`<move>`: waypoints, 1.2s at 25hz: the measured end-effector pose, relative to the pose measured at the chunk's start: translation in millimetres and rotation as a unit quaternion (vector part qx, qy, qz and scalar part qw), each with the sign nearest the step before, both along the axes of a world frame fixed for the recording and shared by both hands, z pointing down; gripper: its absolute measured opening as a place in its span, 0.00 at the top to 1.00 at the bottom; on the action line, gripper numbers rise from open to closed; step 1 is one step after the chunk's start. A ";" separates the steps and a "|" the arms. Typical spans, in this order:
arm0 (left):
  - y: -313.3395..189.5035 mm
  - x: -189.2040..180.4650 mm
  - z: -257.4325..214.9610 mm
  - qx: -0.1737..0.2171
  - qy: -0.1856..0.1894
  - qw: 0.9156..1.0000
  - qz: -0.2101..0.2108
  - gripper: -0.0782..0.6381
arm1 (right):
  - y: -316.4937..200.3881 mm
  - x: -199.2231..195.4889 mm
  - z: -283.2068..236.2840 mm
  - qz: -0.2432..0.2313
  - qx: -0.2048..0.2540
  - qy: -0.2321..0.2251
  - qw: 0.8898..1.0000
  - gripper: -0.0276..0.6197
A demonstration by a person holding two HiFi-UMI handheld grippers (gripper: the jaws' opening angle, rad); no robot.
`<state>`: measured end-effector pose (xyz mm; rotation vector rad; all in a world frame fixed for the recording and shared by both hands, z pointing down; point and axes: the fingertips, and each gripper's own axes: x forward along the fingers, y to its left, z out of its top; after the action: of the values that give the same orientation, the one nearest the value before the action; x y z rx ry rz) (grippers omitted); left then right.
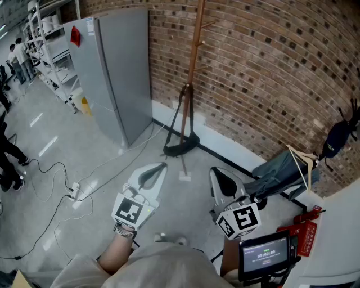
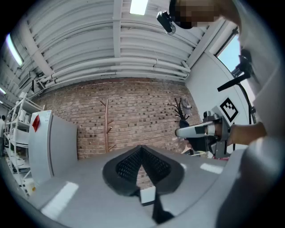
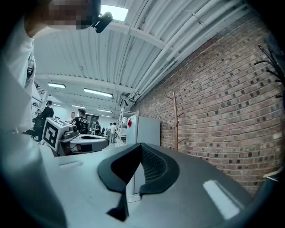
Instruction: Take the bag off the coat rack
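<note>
Grey cabinet [image 1: 115, 73] just beside coat rack [image 1: 194, 56]

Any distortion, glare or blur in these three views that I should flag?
Head view: sharp and evenly lit, but the wide lens bows the brick wall courses. Left gripper view: heavy fisheye with black corners, ceiling light blown out, near jaws slightly soft. Right gripper view: same fisheye, light panel glaring, coat rack reasonably sharp, jaws slightly soft.

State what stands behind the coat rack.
A brick wall with a pale skirting along the floor stands behind the coat rack. The black bag hanging on it covers part of the rack's lower pole.
</note>
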<state>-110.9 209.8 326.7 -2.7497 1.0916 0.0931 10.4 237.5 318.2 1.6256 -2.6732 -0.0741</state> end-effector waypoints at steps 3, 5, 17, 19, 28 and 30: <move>-0.8 3.0 1.2 -0.001 -0.001 1.000 0.000 0.89 | -0.2 -0.3 0.9 -0.011 -0.003 0.001 1.000 0.96; -1.5 4.7 1.4 -0.003 0.001 1.000 -0.001 0.89 | 0.2 -1.8 1.9 -0.023 -0.006 0.001 1.000 0.95; -6.2 23.8 -0.9 -0.002 0.009 1.000 -0.022 0.89 | -5.4 14.1 0.7 -0.065 -0.011 0.010 0.998 0.95; -7.8 30.9 -1.3 -0.003 0.008 1.000 -0.028 0.89 | -7.3 22.0 -0.7 -0.072 -0.011 0.011 0.997 0.95; -3.0 55.4 10.0 -0.013 0.017 0.999 -0.047 0.89 | -4.3 44.4 9.0 -0.097 -0.010 0.014 0.995 0.95; -3.3 60.6 10.5 -0.012 0.014 0.999 -0.048 0.89 | -4.0 46.3 11.3 -0.108 -0.014 0.007 0.994 0.95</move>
<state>-50.3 206.5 337.3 -2.7194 1.2372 0.1079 56.7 233.5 329.5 1.3177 -2.8153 -0.0503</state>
